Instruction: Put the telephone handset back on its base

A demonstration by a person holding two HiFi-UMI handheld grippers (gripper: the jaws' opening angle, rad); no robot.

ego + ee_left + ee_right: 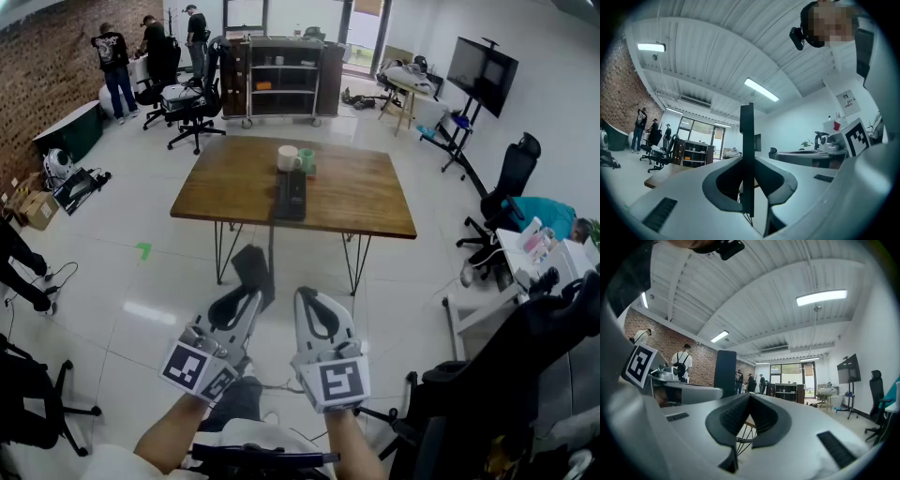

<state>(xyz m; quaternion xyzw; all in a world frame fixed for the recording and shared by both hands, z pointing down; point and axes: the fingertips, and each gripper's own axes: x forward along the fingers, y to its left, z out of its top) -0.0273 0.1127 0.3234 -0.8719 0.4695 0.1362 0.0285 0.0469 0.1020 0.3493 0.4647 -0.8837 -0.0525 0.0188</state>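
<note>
The black telephone base [291, 194] lies near the front edge of the wooden table [375, 202], well ahead of both grippers. My left gripper [246, 295] is shut on the black handset [252, 268], which sticks out past its tips over the floor. In the left gripper view the handset [747, 140] stands edge-on as a thin dark slab pinched between the jaws. A thin cord [272, 248] runs from the table's edge down towards the handset. My right gripper [309, 298] is shut beside the left, with nothing in it. From the right gripper view the handset [725, 372] shows at the left.
A white mug [287, 157] and a green cup [306, 159] stand on the table behind the base. Black office chairs [192, 108], a shelf cart [281, 80] and several people are at the back left. A white desk [525, 272] and chairs crowd the right.
</note>
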